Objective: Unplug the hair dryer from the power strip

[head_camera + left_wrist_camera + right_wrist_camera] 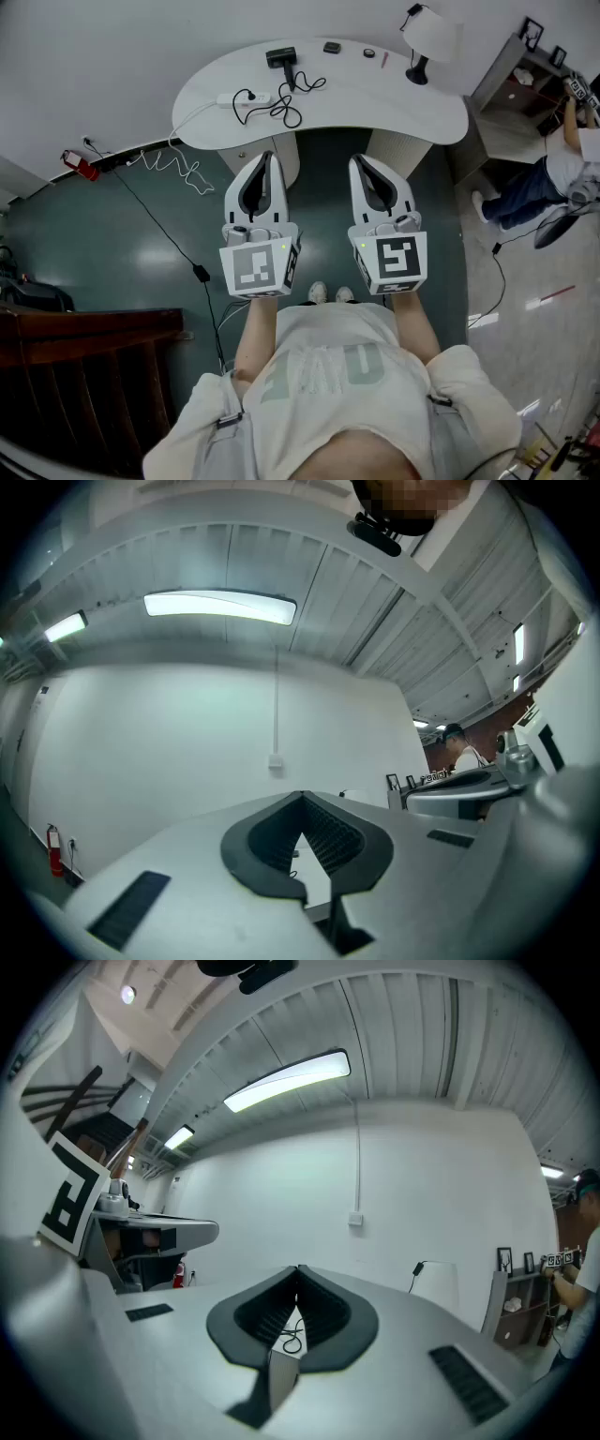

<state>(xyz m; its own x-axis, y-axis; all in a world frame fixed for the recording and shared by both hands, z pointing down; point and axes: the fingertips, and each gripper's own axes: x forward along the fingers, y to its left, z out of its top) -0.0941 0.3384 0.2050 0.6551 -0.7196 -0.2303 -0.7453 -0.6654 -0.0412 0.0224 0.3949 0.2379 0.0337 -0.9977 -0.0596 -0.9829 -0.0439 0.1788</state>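
On the white curved table [412,108] far ahead lies a black hair dryer [282,59]; its black cord [281,103] loops to a white power strip [243,97] on the table's left part. My left gripper [269,157] and right gripper [359,162] are held side by side in front of me, well short of the table, both shut with nothing between the jaws. In the left gripper view the jaw tips [302,797] meet against the white wall. In the right gripper view the closed tips [298,1271] frame a bit of black cord [292,1338] on the table.
A white lamp [427,39] and small items stand on the table's right part. A white cable [173,167] and a black cable [169,234] trail over the dark floor at left. A wooden railing [84,375] is at lower left. A person [548,178] stands by a shelf at right.
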